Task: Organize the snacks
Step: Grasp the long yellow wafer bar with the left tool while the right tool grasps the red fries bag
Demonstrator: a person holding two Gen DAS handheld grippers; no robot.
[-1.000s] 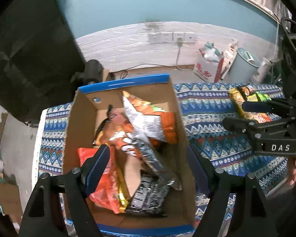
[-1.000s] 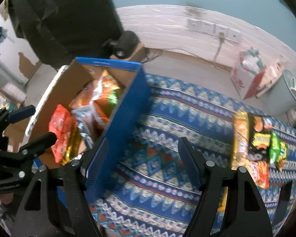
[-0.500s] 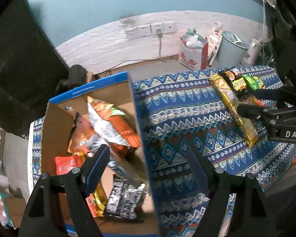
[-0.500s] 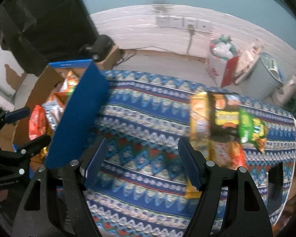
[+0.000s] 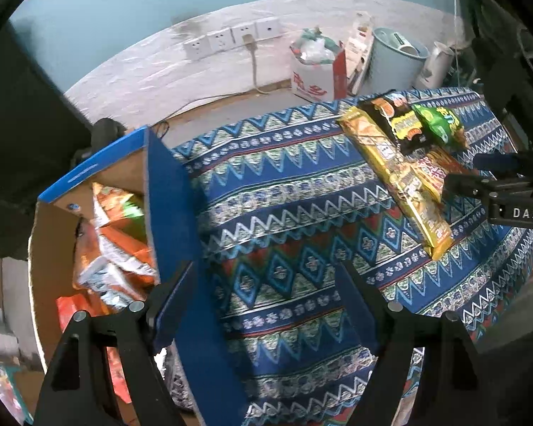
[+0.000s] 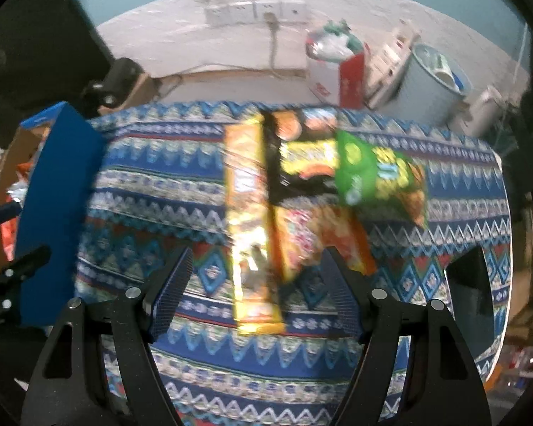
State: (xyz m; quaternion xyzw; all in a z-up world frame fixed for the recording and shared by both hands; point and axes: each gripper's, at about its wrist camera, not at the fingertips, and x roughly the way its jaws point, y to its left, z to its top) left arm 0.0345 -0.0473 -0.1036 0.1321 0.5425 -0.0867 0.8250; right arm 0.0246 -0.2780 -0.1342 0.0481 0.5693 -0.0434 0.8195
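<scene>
The loose snacks lie grouped on the patterned cloth of the tabletop (image 5: 287, 191), in the upper right of the left wrist view and at the centre of the right wrist view. The group consists of a long yellow packet (image 6: 248, 220), a black packet (image 6: 298, 163) just beside it, a green bag (image 6: 369, 170) overlapping the black packet, and an orange packet (image 6: 316, 238) below them. In the right wrist view these items are motion-blurred and print details cannot be read. A cardboard box (image 5: 170, 206) with blue outer walls stands at the left of both views; it contains several orange and silver snack bags (image 5: 113, 241). The left gripper (image 5: 266, 294) is positioned over bare cloth just right of the box wall, jaws wide apart with nothing between them. The right gripper (image 6: 256, 287) is positioned over the lower end of the yellow packet, jaws wide apart, pads not pressing on it. Beyond the tabletop are a wall with sockets (image 5: 231, 39), a red-and-white carton (image 5: 316, 74) and a pale bin (image 5: 394, 56).
</scene>
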